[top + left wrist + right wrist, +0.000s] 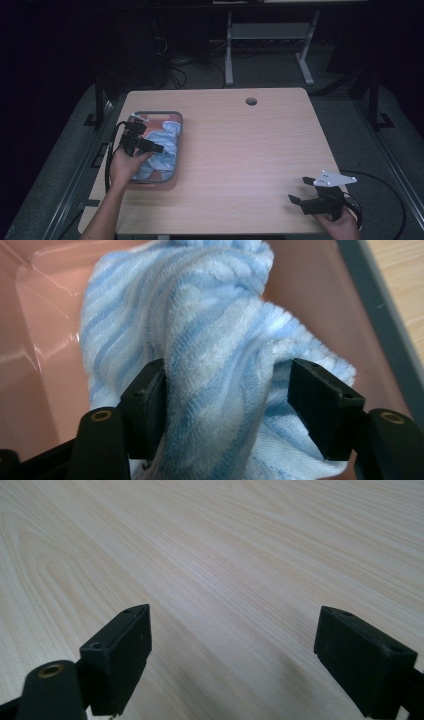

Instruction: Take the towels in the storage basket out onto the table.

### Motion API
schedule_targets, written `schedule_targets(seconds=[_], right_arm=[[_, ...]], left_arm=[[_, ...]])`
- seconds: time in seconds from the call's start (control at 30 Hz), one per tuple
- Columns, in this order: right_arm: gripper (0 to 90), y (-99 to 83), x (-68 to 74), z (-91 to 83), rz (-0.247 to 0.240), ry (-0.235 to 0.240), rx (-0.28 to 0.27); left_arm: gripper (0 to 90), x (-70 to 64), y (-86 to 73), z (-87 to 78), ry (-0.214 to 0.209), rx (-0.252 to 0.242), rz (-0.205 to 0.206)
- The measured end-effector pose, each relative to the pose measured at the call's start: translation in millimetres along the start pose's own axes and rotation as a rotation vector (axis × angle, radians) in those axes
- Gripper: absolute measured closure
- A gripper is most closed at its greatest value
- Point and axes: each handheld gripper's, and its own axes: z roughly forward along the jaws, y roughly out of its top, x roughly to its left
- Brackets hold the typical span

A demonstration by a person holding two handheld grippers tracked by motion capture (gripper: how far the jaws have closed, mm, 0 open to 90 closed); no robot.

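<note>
A blue-striped towel (200,355) is bunched in a pink tray (177,145) at the table's (240,150) left side, its long axis running toward the far edge. A fold is straddled by the left gripper (225,405), half open, jaws touching cloth. The right gripper (232,655) is held wide open, empty, above bare wood.

Left claw (156,148) reaches forward, jaws parted; right claw (300,189) hangs low, jaws wide.
</note>
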Motion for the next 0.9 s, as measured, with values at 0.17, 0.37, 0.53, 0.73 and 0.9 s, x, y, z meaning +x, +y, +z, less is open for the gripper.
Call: schedule_targets(seconds=[0.17, 0.37, 0.53, 0.73, 0.9], right_arm=[[14.7, 0.2, 0.6, -0.1, 0.0, 0.001, -0.002], [14.8, 0.2, 0.7, -0.2, -0.002, 0.004, -0.004], [14.8, 0.6, 1.6, -0.4, 0.001, 0.006, -0.005], [14.8, 0.1, 1.5, -1.4, -0.002, 0.006, -0.006], [14.8, -0.5, 1.1, -1.7, 0.005, 0.004, -0.007]], left_arm=[[43.6, 0.1, 0.1, 1.6, 0.021, 0.011, 0.005], [57.3, 0.3, -0.3, 6.9, 0.065, 0.046, 0.02], [66.0, -1.9, 1.0, 14.8, 0.089, 0.093, 0.044], [72.3, -2.2, 0.6, 16.9, 0.1, 0.108, 0.063], [73.7, 1.3, -4.6, 6.5, 0.069, 0.058, 0.045]])
